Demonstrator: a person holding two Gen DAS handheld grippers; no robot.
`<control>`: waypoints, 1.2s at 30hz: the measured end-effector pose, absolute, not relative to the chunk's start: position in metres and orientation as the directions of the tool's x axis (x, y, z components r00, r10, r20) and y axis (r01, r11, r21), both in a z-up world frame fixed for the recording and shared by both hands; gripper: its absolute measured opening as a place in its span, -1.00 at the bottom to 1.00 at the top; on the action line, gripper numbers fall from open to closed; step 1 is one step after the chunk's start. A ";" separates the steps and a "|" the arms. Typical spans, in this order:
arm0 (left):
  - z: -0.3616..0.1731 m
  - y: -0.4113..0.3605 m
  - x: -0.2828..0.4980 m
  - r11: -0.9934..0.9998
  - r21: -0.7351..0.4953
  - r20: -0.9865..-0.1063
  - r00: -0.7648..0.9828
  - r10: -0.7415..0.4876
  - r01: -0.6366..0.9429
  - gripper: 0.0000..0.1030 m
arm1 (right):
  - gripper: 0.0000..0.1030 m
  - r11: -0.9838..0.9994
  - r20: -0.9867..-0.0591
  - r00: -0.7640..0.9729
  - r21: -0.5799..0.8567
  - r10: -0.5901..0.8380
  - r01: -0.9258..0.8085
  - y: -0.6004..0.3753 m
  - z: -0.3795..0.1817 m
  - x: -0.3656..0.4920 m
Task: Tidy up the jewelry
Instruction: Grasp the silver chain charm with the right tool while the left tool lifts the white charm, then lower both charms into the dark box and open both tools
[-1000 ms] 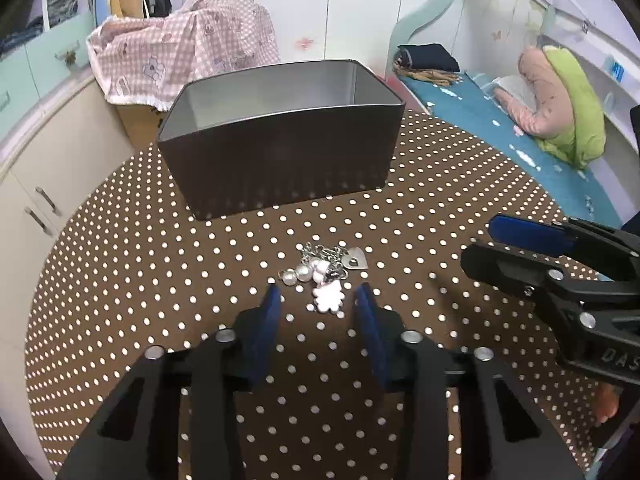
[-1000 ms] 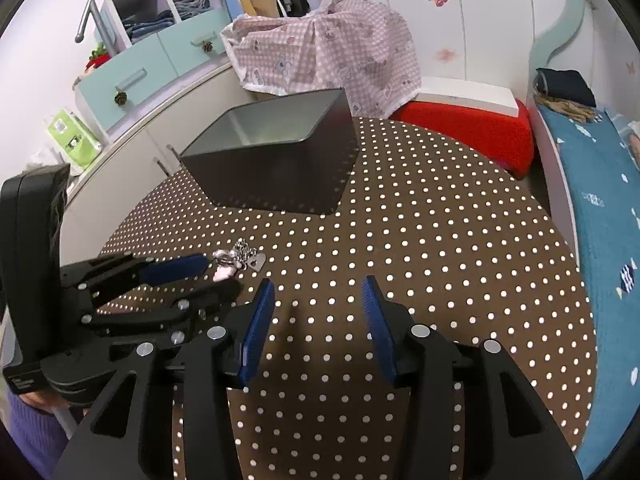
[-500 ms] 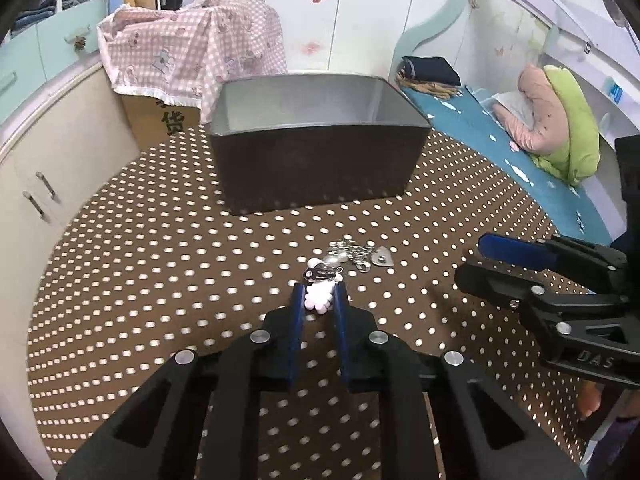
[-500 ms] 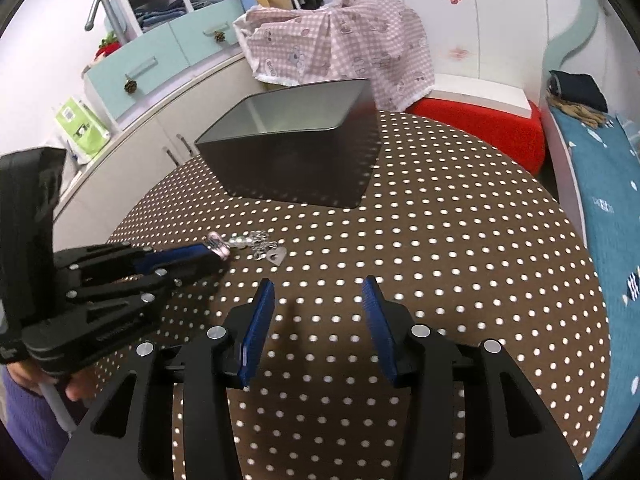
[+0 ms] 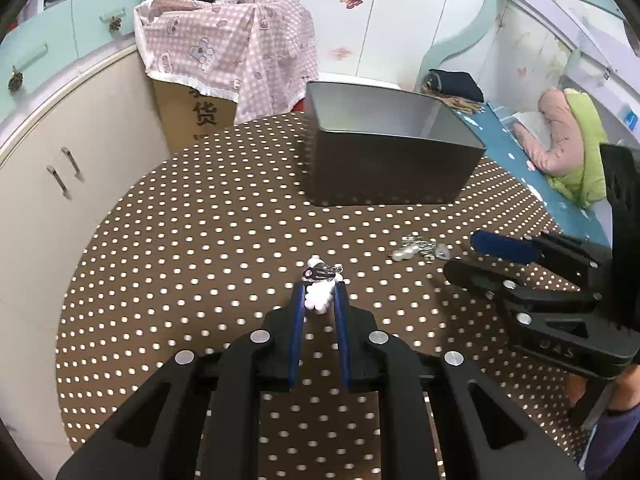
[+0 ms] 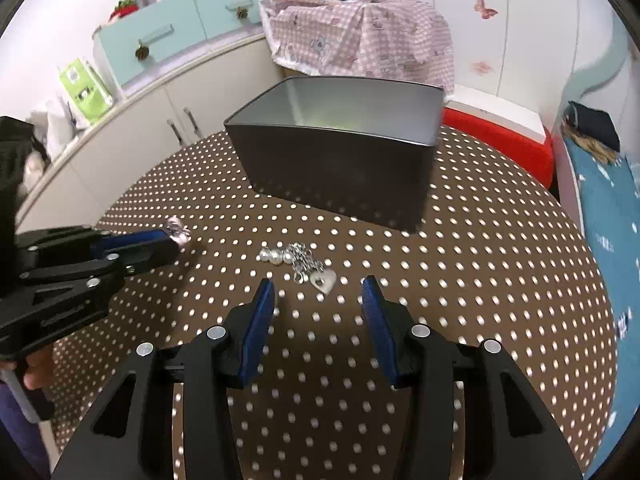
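Note:
My left gripper (image 5: 319, 292) is shut on a pale pink charm piece (image 5: 318, 297) with a small metal clasp, held just above the table; it also shows in the right wrist view (image 6: 170, 236). A silver chain with pearls and a heart pendant (image 6: 302, 265) lies on the dotted tablecloth, also seen in the left wrist view (image 5: 420, 248). My right gripper (image 6: 318, 294) is open, empty, just in front of the chain. An open dark metal tin (image 6: 340, 148) stands behind it, also in the left wrist view (image 5: 384, 156).
The round table has a brown white-dotted cloth (image 5: 200, 248). Cabinets (image 5: 60, 160) stand left, a cloth-covered cardboard box (image 5: 224, 60) behind, a bed (image 5: 560, 140) on the right, and a red stool (image 6: 500, 136) behind the table.
My left gripper closed on the pink charm and carried it left, away from the chain. My right gripper moved forward toward the chain, still open.

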State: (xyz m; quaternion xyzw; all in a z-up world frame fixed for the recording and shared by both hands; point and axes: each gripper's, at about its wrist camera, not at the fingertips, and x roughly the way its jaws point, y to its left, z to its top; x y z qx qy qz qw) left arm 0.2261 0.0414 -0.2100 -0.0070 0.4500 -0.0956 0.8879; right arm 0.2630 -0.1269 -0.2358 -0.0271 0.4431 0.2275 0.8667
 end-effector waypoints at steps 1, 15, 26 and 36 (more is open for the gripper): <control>-0.209 0.043 0.226 0.981 -0.106 -0.796 0.577 -0.183 0.164 -0.74 | -0.12 0.896 -0.782 0.507 0.140 0.362 -0.422 -0.122 -0.236 0.266; -0.201 0.048 0.231 0.968 -0.161 -0.776 0.581 -0.246 0.194 -0.74 | -0.87 0.868 -0.810 0.483 0.062 0.332 -0.493 -0.097 -0.239 0.272; -0.173 0.043 0.233 0.950 -0.200 -0.736 0.603 -0.308 0.240 -0.74 | -0.92 0.862 -0.739 0.540 0.107 0.403 -0.496 -0.121 -0.185 0.258; -0.138 0.030 0.239 0.934 -0.200 -0.695 0.629 -0.348 0.295 -0.74 | -0.92 0.865 -0.663 0.623 0.074 0.415 -0.497 -0.133 -0.122 0.254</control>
